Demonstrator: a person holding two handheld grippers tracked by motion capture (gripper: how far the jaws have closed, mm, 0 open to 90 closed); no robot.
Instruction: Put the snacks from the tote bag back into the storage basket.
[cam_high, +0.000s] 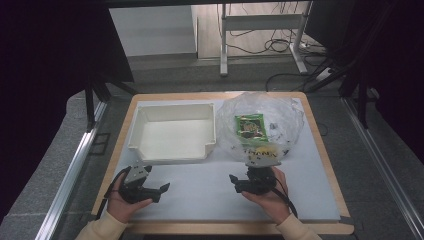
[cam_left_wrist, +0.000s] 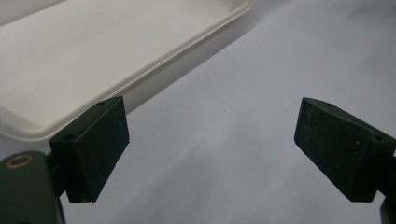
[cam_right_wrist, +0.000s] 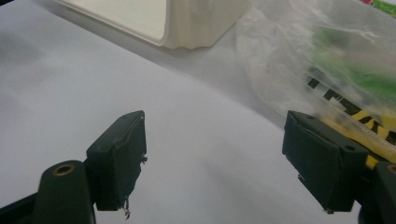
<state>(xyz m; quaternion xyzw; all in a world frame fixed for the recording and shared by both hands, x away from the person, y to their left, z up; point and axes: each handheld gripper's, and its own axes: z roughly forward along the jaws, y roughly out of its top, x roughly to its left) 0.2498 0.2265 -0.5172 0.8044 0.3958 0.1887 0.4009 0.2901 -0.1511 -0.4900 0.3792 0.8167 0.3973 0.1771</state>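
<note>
Evidently nothing moved yet: both tongs, left (cam_high: 162, 189) and right (cam_high: 233, 179), released; packets remain in bag (cam_high: 260, 127), tray (cam_high: 172, 131) vacant.

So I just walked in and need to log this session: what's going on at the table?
A person holds a gripper in each hand, both open and holding nothing. The right gripper sits beside a clear plastic bag of snack packets; the left gripper hovers near an empty white bin. Nothing has gone into the bin yet.

Crumpled clear plastic bag (cam_high: 260, 125) containing green and yellow packets lies right of white rectangular plastic bin (cam_high: 172, 131).
</note>
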